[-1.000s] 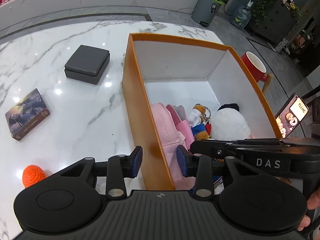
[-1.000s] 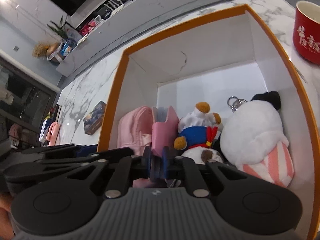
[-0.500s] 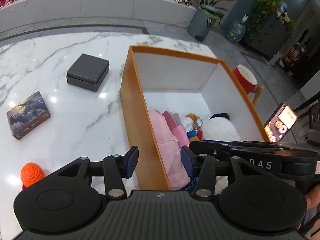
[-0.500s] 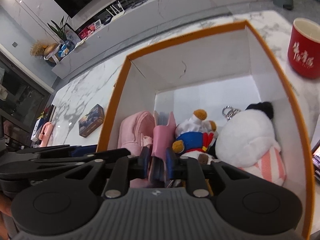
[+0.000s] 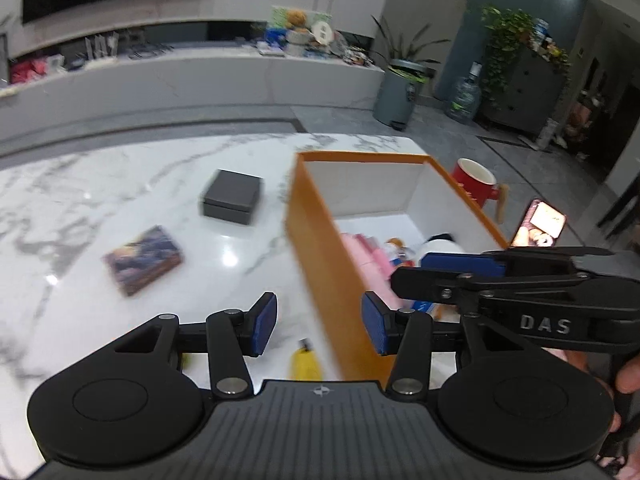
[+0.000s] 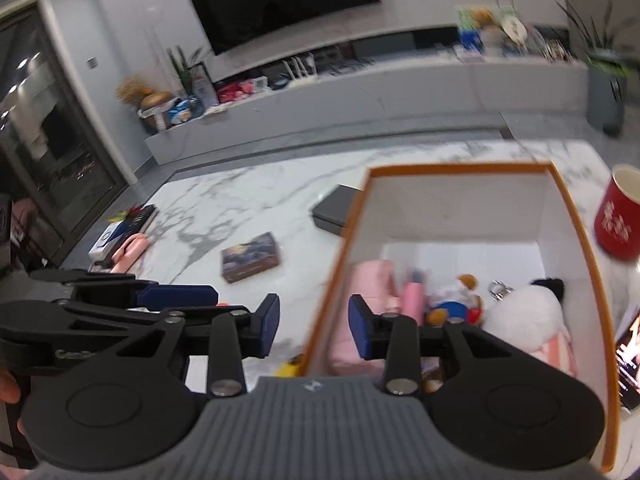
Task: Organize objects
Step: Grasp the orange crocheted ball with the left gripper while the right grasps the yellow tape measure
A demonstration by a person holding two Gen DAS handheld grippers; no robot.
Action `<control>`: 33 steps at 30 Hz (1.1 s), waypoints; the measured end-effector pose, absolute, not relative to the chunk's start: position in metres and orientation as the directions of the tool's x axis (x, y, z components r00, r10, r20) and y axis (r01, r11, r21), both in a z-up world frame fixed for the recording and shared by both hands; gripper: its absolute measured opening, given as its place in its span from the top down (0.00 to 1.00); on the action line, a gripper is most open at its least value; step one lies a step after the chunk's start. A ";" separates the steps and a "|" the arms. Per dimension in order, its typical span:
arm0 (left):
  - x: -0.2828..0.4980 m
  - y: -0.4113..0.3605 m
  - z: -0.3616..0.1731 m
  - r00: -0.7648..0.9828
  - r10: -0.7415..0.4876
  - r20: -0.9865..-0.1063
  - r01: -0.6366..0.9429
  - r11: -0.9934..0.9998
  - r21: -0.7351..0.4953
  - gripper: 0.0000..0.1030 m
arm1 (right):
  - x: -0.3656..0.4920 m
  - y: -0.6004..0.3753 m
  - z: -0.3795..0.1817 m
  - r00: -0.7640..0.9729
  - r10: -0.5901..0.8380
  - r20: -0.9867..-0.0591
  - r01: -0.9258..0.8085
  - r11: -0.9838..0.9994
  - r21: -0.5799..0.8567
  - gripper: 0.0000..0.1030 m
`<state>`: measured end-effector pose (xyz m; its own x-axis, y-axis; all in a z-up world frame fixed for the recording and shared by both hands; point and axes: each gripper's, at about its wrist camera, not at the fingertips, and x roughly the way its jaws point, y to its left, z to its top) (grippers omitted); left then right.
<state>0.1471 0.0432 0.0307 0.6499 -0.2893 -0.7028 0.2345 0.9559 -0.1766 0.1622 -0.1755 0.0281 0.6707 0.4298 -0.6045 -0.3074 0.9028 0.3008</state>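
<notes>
An orange box (image 5: 320, 240) with white inside walls (image 6: 460, 208) stands on the marble table. It holds a pink bag (image 6: 370, 280), a small duck plush (image 6: 456, 304) and a white plush (image 6: 524, 320). My left gripper (image 5: 318, 322) is open and empty, raised above the box's near left corner. My right gripper (image 6: 314, 324) is open and empty, straddling the box's left wall from above. A yellow object (image 5: 305, 362) lies on the table beside the box.
A dark grey box (image 5: 233, 197) and a picture-covered box (image 5: 143, 260) lie on the table to the left. A red mug (image 5: 476, 182) stands right of the orange box, and a lit phone (image 5: 538, 226) leans nearby. Stacked items (image 6: 128, 228) sit at the table's far left.
Both grippers have lifted up and back from the box. The right gripper has opened; it was shut low inside the box. The view now takes in the room.
</notes>
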 end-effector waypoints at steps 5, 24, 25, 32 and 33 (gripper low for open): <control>0.120 0.069 0.023 0.696 -0.182 -0.695 0.131 0.983 -0.126 0.46 | 0.132 -0.140 0.030 0.711 0.403 -0.576 -0.317 0.915 0.250 0.61; 0.096 0.117 -0.035 0.678 -0.105 -0.728 0.018 0.992 -0.127 0.46 | 0.111 -0.022 -0.053 0.788 -0.061 -0.613 -0.066 0.981 -0.183 0.65; 0.096 0.120 -0.037 0.676 -0.101 -0.730 0.012 0.992 -0.126 0.46 | 0.112 -0.017 -0.056 0.792 -0.085 -0.604 -0.059 0.975 -0.215 0.65; 0.103 0.139 -0.043 0.665 -0.086 -0.742 -0.028 0.990 -0.140 0.46 | 0.122 0.006 -0.067 0.803 -0.167 -0.572 -0.036 0.945 -0.325 0.62; 0.104 0.140 -0.043 0.665 -0.089 -0.742 -0.028 0.989 -0.144 0.46 | 0.126 0.005 -0.069 0.797 -0.177 -0.577 -0.024 0.946 -0.324 0.62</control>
<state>0.1041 0.1398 -0.0431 0.6648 -0.0892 -0.7417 -0.0275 0.9892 -0.1437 0.1256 0.0048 -0.0695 0.7973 -0.1771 -0.5770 -0.0240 0.9459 -0.3235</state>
